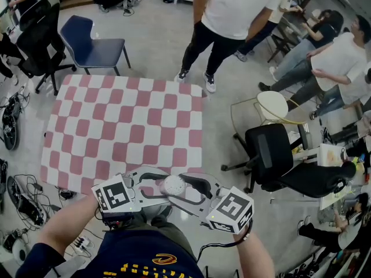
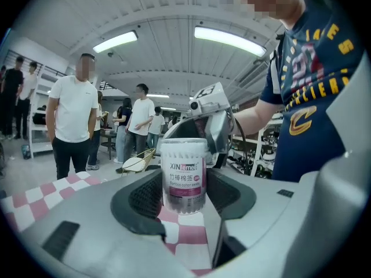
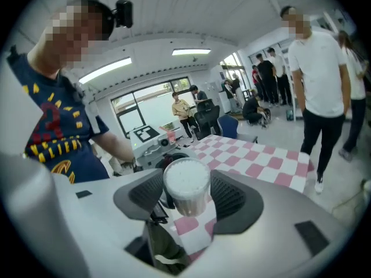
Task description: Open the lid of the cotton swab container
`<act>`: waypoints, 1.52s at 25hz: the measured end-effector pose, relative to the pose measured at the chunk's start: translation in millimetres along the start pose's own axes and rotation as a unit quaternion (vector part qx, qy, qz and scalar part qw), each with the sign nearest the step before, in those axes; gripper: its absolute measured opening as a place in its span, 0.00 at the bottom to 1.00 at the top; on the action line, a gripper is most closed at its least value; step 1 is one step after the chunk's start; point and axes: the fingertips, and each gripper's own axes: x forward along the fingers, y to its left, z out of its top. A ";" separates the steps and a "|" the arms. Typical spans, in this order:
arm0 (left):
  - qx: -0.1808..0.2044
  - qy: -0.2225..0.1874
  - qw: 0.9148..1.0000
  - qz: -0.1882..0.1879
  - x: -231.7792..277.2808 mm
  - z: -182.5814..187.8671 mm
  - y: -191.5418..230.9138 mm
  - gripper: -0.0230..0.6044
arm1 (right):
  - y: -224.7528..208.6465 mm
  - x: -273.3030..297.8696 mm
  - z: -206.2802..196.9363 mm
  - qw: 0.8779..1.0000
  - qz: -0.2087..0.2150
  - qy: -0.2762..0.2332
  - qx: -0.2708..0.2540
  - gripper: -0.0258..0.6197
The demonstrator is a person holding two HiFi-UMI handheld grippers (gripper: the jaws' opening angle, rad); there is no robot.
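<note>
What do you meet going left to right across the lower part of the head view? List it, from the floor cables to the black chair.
floor cables → left marker cube → container → right marker cube → black chair

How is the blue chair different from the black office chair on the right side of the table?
The blue chair stands on thin straight legs; the black office chair sits on a star base. The blue chair is past the table's far left corner; the black office chair is off its right side. Nobody sits in either.
</note>
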 end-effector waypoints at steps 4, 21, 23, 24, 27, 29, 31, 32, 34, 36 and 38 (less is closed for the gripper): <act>0.001 -0.010 1.000 0.000 -2.0 7.2 3.1 0.42 | 2.9 2.6 1.1 0.992 -0.041 0.031 -0.117 0.42; 0.056 0.020 0.998 -0.010 -2.5 -0.9 -3.6 0.41 | 3.2 -5.9 6.2 0.994 0.063 -0.036 0.079 0.42; 0.063 0.023 0.998 -0.010 -3.0 -0.5 -4.2 0.41 | 1.6 -7.9 8.0 0.987 0.089 -0.045 0.124 0.42; 0.065 0.023 0.998 -0.009 -3.3 -0.1 -4.4 0.41 | 0.3 -8.9 9.0 0.982 0.102 -0.050 0.150 0.42; 0.065 0.021 0.998 -0.006 -3.4 1.6 -3.9 0.41 | -6.1 -12.1 14.5 0.964 0.126 -0.064 0.224 0.42; 0.061 0.016 0.998 -0.003 -3.0 4.5 -3.6 0.41 | -9.3 -13.5 18.6 0.955 0.135 -0.076 0.254 0.42; 0.059 0.015 0.998 -0.003 -2.6 6.3 -4.5 0.41 | -12.4 -15.0 22.9 0.953 0.130 -0.090 0.259 0.42; 0.061 0.018 0.998 -0.003 -2.7 4.7 -5.0 0.41 | -15.6 -16.1 25.3 0.954 0.121 -0.099 0.256 0.42; 0.066 0.026 0.997 -0.005 -2.8 -0.2 -6.1 0.41 | -26.6 -19.4 29.7 0.957 0.093 -0.116 0.248 0.42; 0.067 0.031 0.997 -0.006 -2.2 -4.4 -7.2 0.41 | -38.1 -22.8 30.8 0.961 0.068 -0.122 0.238 0.42; 0.065 0.031 0.997 -0.006 -1.3 -6.2 -8.0 0.41 | -45.4 -25.1 29.9 0.963 0.053 -0.123 0.232 0.42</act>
